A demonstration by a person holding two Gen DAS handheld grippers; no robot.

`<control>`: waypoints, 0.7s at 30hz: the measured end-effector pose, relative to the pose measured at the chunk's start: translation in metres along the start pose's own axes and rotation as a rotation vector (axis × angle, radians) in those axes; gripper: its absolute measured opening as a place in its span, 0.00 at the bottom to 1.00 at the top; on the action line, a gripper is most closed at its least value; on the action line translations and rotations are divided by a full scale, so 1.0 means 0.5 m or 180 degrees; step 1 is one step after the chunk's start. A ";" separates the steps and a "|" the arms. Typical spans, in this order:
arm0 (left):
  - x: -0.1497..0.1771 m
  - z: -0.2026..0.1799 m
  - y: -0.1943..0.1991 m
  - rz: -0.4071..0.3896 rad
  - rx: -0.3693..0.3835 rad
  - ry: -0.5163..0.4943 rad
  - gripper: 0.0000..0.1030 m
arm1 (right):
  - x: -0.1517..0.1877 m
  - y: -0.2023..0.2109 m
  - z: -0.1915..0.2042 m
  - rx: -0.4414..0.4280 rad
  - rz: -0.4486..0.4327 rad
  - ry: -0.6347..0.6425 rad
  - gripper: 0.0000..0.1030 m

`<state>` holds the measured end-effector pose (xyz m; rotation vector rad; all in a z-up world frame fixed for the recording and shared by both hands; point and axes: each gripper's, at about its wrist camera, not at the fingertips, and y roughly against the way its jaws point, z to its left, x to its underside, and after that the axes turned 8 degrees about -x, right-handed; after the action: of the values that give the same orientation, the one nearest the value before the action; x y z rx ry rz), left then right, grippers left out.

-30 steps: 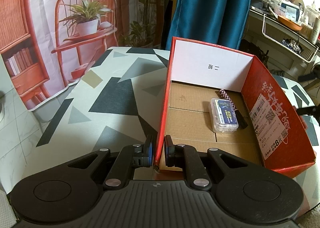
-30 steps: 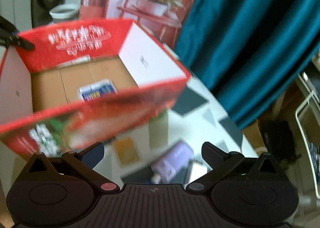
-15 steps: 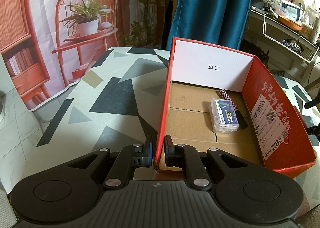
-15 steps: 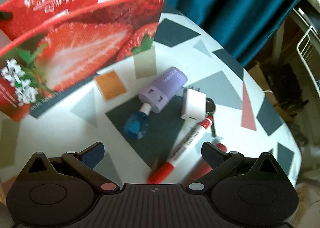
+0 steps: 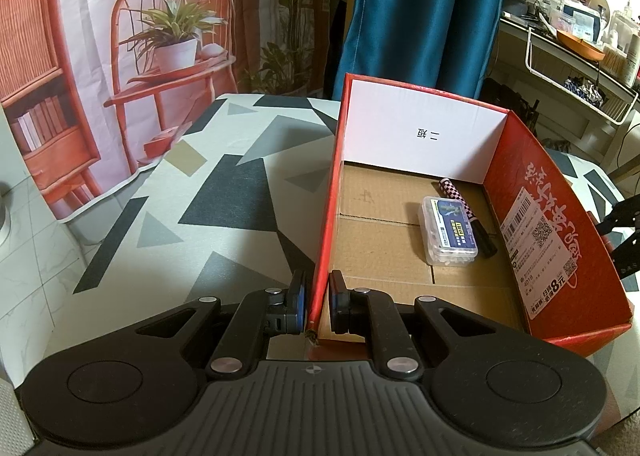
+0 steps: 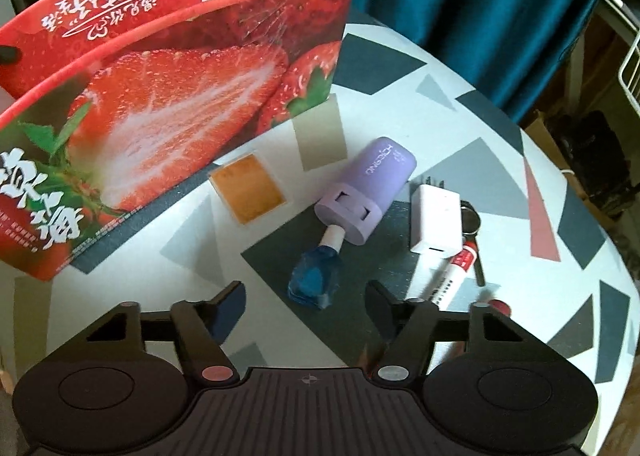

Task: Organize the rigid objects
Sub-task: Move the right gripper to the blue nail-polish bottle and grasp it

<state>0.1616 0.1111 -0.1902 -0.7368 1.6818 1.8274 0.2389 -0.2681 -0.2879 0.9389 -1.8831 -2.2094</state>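
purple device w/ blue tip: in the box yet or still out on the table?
Out. The purple device lies on its side on the table, outside the red box, beside the white charger.

Soft daylight, dim corners; strong fisheye bending at edges; slight motion blur in right wrist view

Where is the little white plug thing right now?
In the right wrist view, the white charger lies on the table, right of centre, between the purple device and a key, with the red-and-white marker just below it.
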 end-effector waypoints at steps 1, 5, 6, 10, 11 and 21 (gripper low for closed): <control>0.000 0.000 0.000 0.0000 0.0000 0.0000 0.13 | 0.000 -0.005 -0.002 0.0010 -0.0004 -0.0030 0.53; 0.000 0.000 0.000 0.0000 -0.0001 0.0000 0.14 | -0.002 -0.019 -0.008 -0.0009 0.0005 -0.0149 0.52; 0.000 0.000 0.000 -0.0001 -0.0001 0.0001 0.14 | -0.002 -0.021 -0.010 -0.0011 0.0016 -0.0167 0.51; 0.000 0.000 0.000 0.0000 -0.0001 0.0003 0.14 | -0.003 -0.033 -0.020 -0.0020 0.0033 -0.0277 0.45; 0.000 0.000 0.000 0.0000 -0.0002 0.0001 0.14 | -0.003 -0.034 -0.023 -0.0048 0.0011 -0.0327 0.45; 0.000 0.000 0.000 -0.0001 -0.0002 0.0001 0.14 | -0.006 -0.034 -0.018 -0.0129 -0.0013 -0.0360 0.29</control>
<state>0.1617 0.1111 -0.1904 -0.7376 1.6813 1.8280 0.2513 -0.2705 -0.3026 0.8287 -1.8755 -2.3404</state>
